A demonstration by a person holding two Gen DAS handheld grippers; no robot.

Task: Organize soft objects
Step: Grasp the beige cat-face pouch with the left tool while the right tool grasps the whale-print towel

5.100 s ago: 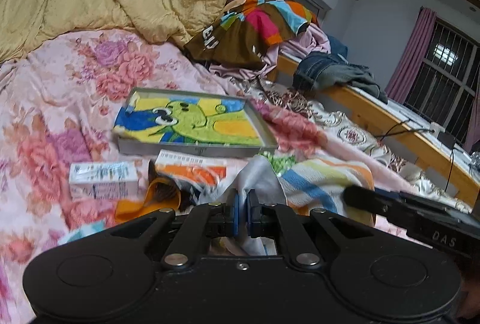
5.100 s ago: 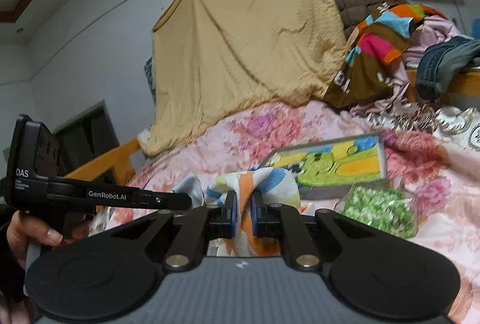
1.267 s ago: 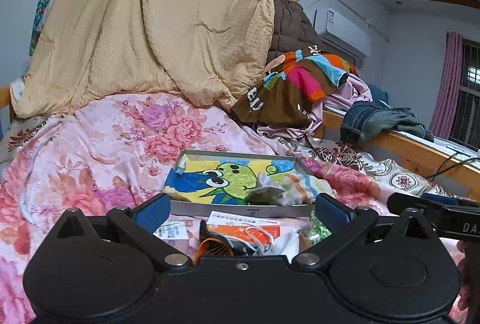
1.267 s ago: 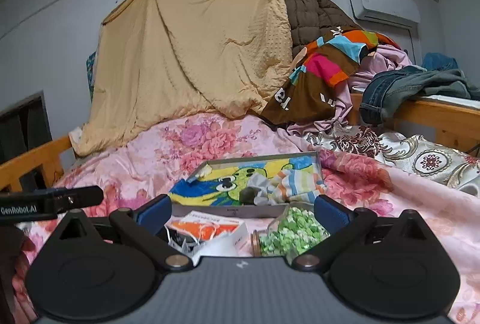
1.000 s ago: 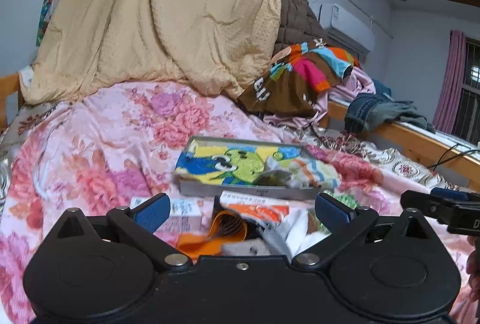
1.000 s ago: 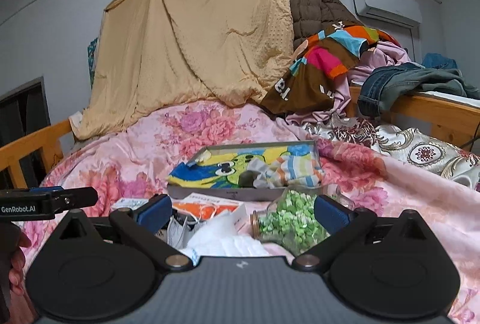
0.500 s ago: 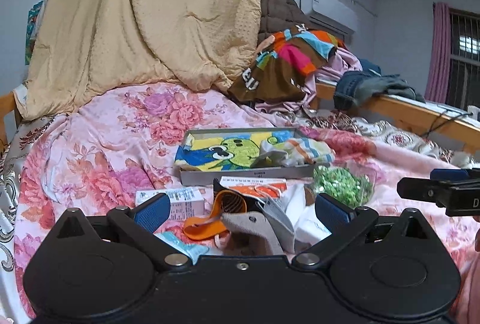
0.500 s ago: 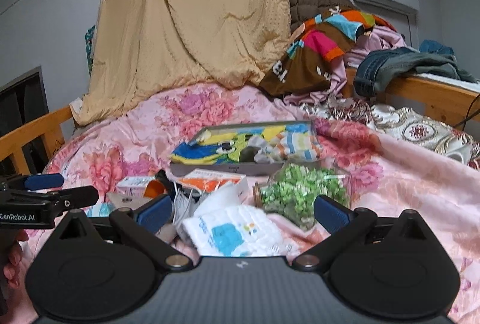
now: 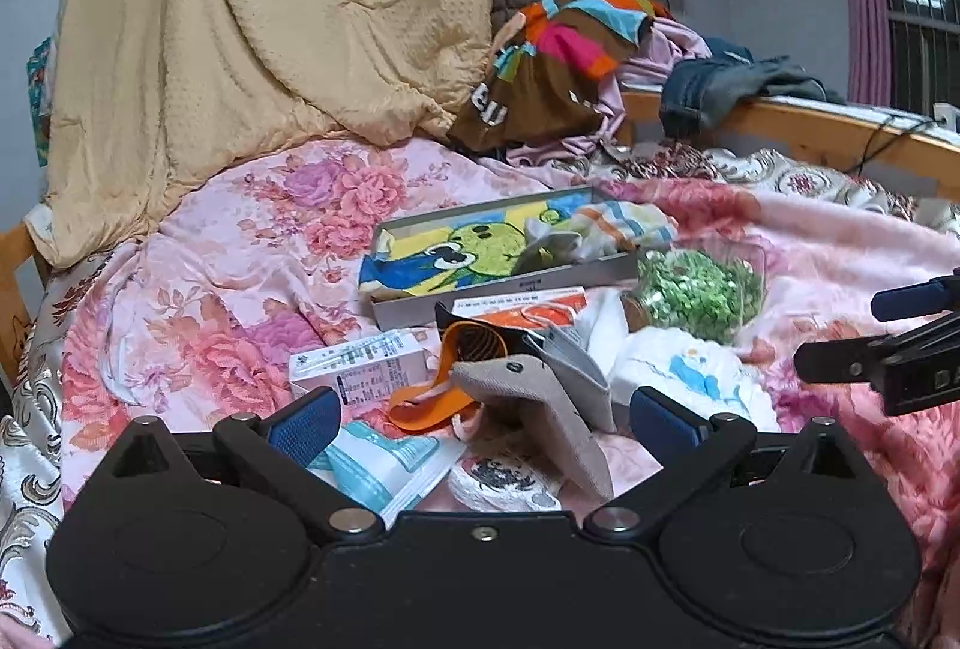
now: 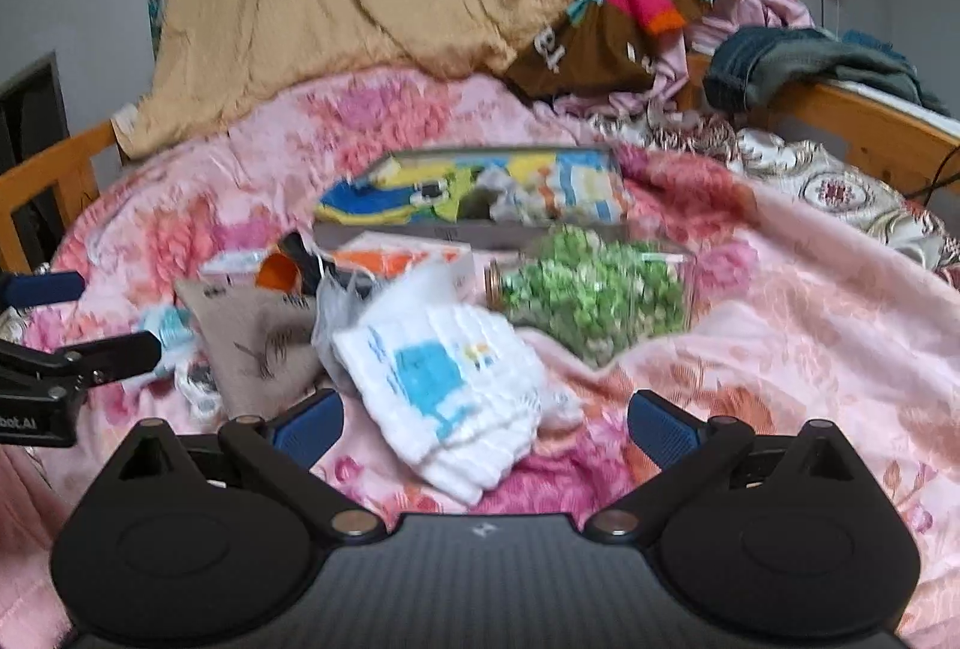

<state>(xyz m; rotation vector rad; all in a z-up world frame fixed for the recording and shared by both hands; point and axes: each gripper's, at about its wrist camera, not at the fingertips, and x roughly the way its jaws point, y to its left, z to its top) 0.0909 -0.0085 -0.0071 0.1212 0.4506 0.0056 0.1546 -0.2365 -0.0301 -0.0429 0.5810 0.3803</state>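
A shallow grey box [image 9: 516, 289] with a green cartoon print lies on the bed, and a striped cloth [image 9: 618, 226] lies in its right end. It also shows in the right wrist view [image 10: 480, 229]. A white folded towel with a blue print [image 10: 450, 385] lies just ahead of my right gripper [image 10: 485, 421], which is open and empty. A beige pouch [image 9: 540, 409] lies just ahead of my left gripper [image 9: 483, 424], also open and empty. The white towel [image 9: 690, 379] sits right of the pouch.
A bag of green pieces [image 9: 696, 292], an orange and white carton [image 9: 516, 307], a small white carton [image 9: 360, 364], an orange strap [image 9: 438, 397] and a blue and white packet [image 9: 378, 463] lie around. Piled clothes [image 9: 564, 66] and a wooden rail [image 9: 840, 132] are behind.
Both grippers have pulled back and lowered toward the near pile; the towel and pouch now fill the foreground. The striped cloth, held five seconds ago, lies in the box.
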